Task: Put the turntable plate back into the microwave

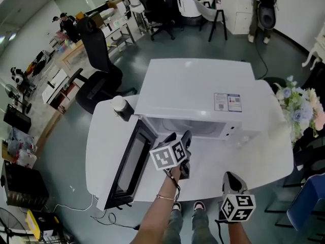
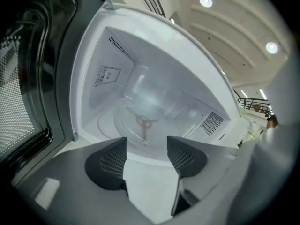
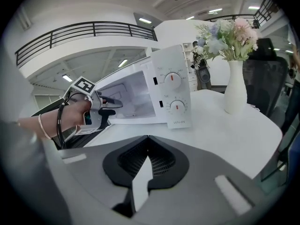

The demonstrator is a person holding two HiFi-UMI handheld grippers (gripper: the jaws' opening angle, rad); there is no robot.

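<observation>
The clear round glass turntable plate (image 2: 140, 125) lay flat inside the open white microwave (image 1: 195, 85), dead ahead of the nearer left gripper (image 2: 146, 146) with its wide, empty jaws, while the right gripper (image 3: 148, 146) hung back, closed on nothing.

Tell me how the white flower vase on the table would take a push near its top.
The tall white vase is slim and carries a wide bouquet, so it looks top-heavy and would probably tip rather than slide. Its smooth, glossy surface suggests ceramic: likely slippery and breakable.
</observation>
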